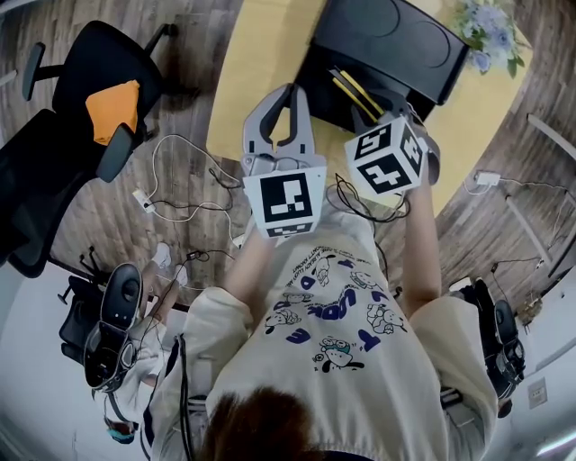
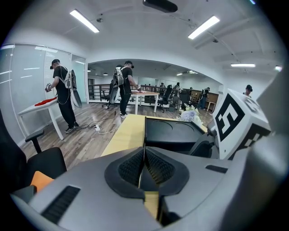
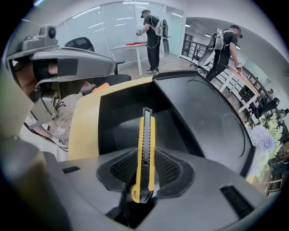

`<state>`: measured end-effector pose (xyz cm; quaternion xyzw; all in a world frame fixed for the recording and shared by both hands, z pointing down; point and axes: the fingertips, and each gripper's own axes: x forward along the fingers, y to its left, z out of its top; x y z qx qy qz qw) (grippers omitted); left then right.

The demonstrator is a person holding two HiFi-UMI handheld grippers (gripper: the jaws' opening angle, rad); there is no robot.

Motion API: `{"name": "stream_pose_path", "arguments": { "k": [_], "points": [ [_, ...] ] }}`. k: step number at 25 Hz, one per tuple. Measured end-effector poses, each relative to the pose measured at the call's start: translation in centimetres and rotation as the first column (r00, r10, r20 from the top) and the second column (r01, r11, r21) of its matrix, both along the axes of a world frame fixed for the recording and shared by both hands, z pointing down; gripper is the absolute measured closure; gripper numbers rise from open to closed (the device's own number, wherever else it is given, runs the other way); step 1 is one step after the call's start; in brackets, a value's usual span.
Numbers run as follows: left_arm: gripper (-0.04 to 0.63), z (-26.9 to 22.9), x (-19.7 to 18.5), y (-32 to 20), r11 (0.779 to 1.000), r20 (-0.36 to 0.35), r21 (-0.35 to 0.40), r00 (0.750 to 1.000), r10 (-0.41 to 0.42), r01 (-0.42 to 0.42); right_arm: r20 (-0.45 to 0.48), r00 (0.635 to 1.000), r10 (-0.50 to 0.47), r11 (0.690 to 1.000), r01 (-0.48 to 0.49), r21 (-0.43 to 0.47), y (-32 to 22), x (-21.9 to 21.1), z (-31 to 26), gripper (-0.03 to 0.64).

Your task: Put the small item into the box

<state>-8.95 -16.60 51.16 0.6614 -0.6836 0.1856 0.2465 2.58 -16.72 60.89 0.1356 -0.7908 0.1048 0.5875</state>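
Note:
A yellow and black utility knife (image 3: 145, 144) is clamped between the pads of my right gripper (image 3: 145, 168). Its tip points into the open black box (image 3: 118, 122). In the head view the knife (image 1: 353, 93) reaches over the box's (image 1: 317, 83) near edge, ahead of the right gripper's marker cube (image 1: 387, 158). The box stands on a yellow table (image 1: 247, 72), with its lid (image 1: 396, 40) raised behind it. My left gripper (image 1: 288, 94) hovers over the table just left of the box. Its pads (image 2: 156, 168) meet with nothing between them.
A black office chair with an orange cushion (image 1: 112, 108) stands on the floor to the left, and cables (image 1: 180, 180) trail beside the table. Flowers (image 1: 490, 27) sit at the table's far right corner. Two people (image 2: 124, 88) work at white tables further off.

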Motion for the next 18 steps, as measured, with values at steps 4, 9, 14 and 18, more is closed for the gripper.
{"name": "stream_pose_path", "arguments": {
  "k": [4, 9, 14, 18],
  "points": [
    [0.572, -0.3, -0.3, 0.2, 1.0, -0.002, 0.003, 1.0, -0.013, 0.013, -0.034, 0.999, -0.015, 1.0, 0.014, -0.011, -0.1, 0.1, 0.5, 0.486],
    [0.572, -0.1, -0.7, 0.2, 1.0, 0.0, -0.002, 1.0, -0.023, 0.023, -0.059, 0.998, -0.009, 0.999, 0.007, -0.039, -0.4, 0.2, 1.4, 0.486],
    [0.572, -0.4, -0.8, 0.6, 1.0, 0.001, 0.005, 1.0, -0.03, 0.03, -0.035, 0.999, 0.017, 0.998, -0.019, -0.056, -0.2, 0.4, 1.3, 0.477],
    [0.572, -0.9, -1.0, 0.4, 0.999, 0.001, 0.017, 1.0, -0.029, 0.029, -0.008, 1.0, 0.015, 1.0, -0.015, -0.02, -0.5, -0.1, 0.5, 0.448]
  ]
}}
